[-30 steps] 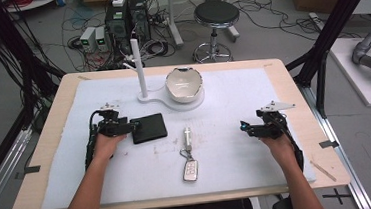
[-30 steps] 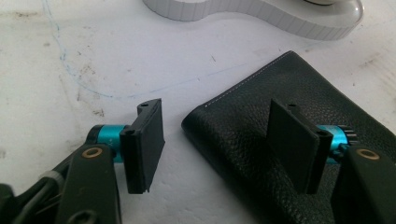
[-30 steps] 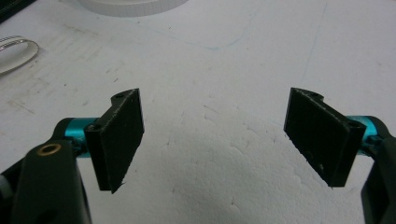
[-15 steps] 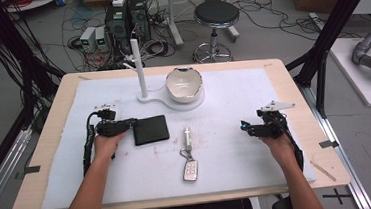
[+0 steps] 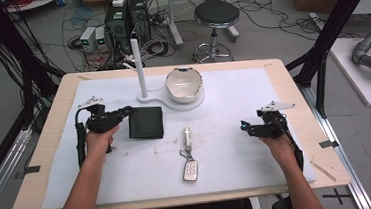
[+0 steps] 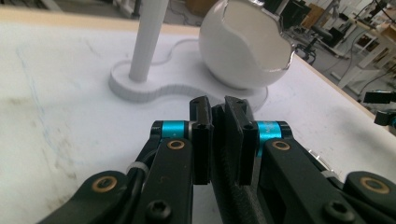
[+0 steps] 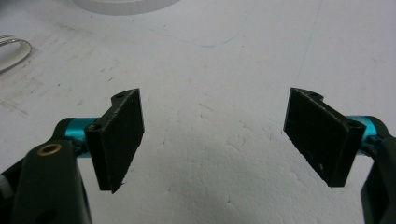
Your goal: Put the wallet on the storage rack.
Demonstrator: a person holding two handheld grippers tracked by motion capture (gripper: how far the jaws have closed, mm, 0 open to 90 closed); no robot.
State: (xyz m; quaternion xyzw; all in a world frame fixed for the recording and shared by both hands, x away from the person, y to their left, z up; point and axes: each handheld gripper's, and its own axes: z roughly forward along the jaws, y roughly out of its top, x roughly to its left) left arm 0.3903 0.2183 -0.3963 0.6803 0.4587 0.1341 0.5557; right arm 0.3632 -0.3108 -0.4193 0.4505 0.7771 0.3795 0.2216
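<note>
Setting: wooden table (image 5: 292, 83) covered by a white foam sheet (image 5: 227, 146), with cables, computer boxes and a black stool (image 5: 215, 16) on the floor behind it.

Left gripper: left gripper (image 5: 124, 112) sat at the left edge of the black wallet (image 5: 146, 122); in the left gripper view its jaws stood nearly together, clamped on the wallet (image 6: 224, 154), whose dark textured edge ran up between the pads.

Right gripper: right gripper (image 5: 248, 127) hovered low over bare foam toward the right side, well apart from everything; in the right gripper view its jaws stood wide apart with nothing between them (image 7: 212, 140).

Wallet position: on the sheet just in front of the white stand (image 5: 173, 98), left of the key fob (image 5: 189, 170) and the small metal piece (image 5: 187, 134) above it.

Stand: upright white post (image 5: 140, 68) and an egg-shaped white bowl (image 5: 184, 83) on one shared base; the bowl (image 6: 245, 46) lay straight ahead of the left jaws.

Step in hand: judged to be the grasp of the wallet, with the grip made at one edge and the lift not clearly begun; whether the wallet had left the foam could not be told.

Next move: probably a steady lift while keeping the clamp firm, since an edge grip would let the wallet droop or flap open, then a carry toward the bowl, clearing its jagged rim.
</note>
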